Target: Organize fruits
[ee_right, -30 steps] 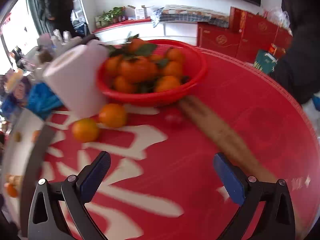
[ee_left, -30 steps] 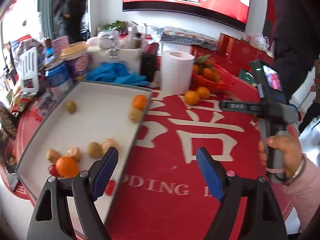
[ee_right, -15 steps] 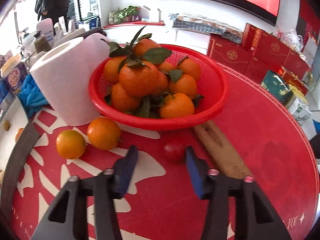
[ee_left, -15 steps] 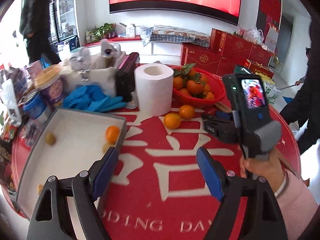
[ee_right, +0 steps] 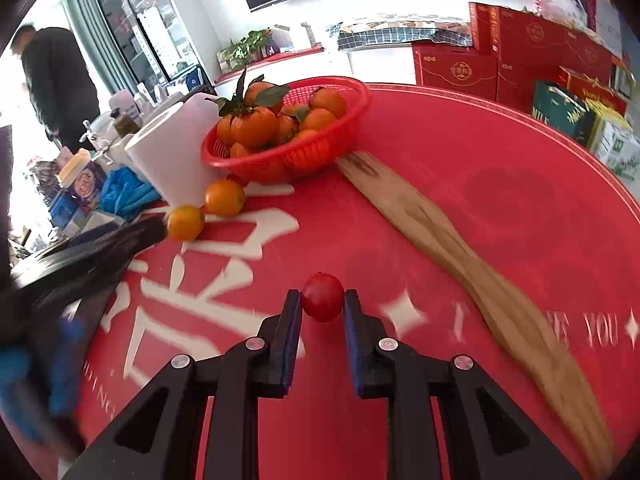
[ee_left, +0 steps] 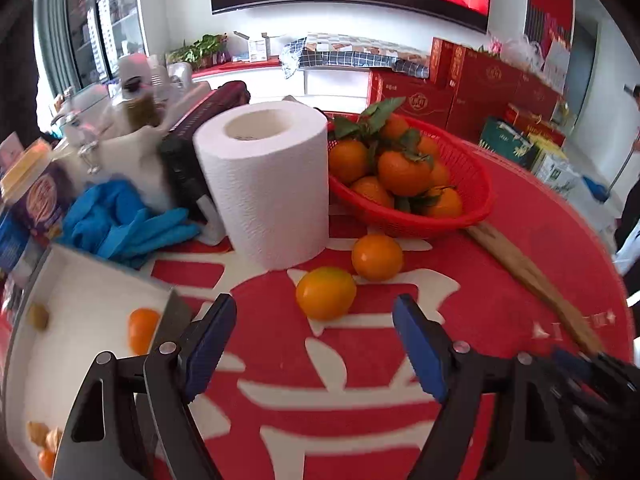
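The right gripper (ee_right: 322,305) pinches a small red tomato (ee_right: 322,297) between its pads, above bare red tablecloth (ee_right: 460,168). The left gripper (ee_left: 314,342) stands spread and empty; ahead of its tips two loose oranges (ee_left: 326,293) lie touching. To its left runs the white tray (ee_left: 80,296) edge, its near fruit cut off and blurred. Beyond, the paper roll (ee_left: 266,180) partly hides the red basket (ee_left: 472,184).

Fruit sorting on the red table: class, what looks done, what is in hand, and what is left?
Done: several fruits lie in the white tray. In hand: the right gripper is shut on a small tomato. Left: two oranges sit loose beside the red basket, ahead of the open left gripper.
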A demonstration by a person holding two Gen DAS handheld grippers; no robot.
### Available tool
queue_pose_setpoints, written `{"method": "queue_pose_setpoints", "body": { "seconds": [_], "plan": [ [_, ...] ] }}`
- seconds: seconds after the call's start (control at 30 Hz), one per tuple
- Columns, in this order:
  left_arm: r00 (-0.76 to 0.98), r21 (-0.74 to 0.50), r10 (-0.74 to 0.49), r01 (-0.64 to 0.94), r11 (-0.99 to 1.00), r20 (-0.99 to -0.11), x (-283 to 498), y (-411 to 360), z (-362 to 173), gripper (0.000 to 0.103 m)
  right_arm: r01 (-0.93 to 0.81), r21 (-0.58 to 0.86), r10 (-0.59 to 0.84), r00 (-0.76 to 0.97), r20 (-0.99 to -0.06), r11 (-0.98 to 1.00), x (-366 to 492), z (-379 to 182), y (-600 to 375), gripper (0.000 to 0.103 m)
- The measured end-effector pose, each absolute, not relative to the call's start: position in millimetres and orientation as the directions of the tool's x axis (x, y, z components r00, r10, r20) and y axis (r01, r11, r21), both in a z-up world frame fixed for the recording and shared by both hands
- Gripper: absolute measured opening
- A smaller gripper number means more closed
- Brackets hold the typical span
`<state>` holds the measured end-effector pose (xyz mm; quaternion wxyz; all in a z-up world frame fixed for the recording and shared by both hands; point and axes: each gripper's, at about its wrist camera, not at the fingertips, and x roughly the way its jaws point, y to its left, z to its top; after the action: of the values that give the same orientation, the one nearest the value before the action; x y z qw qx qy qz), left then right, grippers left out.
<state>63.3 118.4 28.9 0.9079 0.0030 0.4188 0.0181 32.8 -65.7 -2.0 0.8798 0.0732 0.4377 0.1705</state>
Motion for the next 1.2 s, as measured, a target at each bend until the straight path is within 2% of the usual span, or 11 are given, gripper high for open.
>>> {"method": "queue_pose_setpoints", "body": {
  "seconds": [0.17, 0.27, 0.3, 0.57, 0.77, 0.97, 1.2],
  "plan": [
    [0.608, 0.020, 0.049, -0.055, 0.998, -0.792, 85, 118, 8, 0.080, -0.220, 0.294, 0.367, 0.567, -0.737, 0.930, 13, -3, -76, 0.022],
    [0.603, -0.011, 0.034, -0.071, 0.997, -0.797, 88, 122, 0, 0.053, -0.224, 0.305, 0.379, 0.562, -0.735, 0.926, 7, -4, -76, 0.022],
    [0.606, 0.005, 0.045, -0.068, 0.998, -0.794, 88, 121, 1, 0.040, -0.224, 0.310, 0.383, 0.561, -0.734, 0.924, 6, -4, -76, 0.022],
    [0.577, -0.047, -0.026, -0.021, 0.999, -0.816, 17, 130, 5, 0.040, -0.223, 0.323, 0.392, 0.565, -0.726, 0.920, -15, -7, -78, 0.022],
    [0.623, 0.031, 0.043, -0.030, 0.999, -0.781, -67, 135, 3, 0.039, -0.215, 0.317, 0.381, 0.584, -0.717, 0.924, -36, -11, -70, 0.022],
    [0.633, 0.004, 0.026, -0.036, 0.999, -0.774, -73, 143, 2, 0.039, -0.200, 0.302, 0.361, 0.587, -0.725, 0.932, -41, -11, -64, 0.022],
    [0.633, 0.006, 0.028, -0.037, 0.999, -0.773, -79, 141, 2, 0.039, -0.202, 0.108, 0.212, 0.614, -0.761, 0.973, -45, -8, -38, 0.022]
  ]
}}
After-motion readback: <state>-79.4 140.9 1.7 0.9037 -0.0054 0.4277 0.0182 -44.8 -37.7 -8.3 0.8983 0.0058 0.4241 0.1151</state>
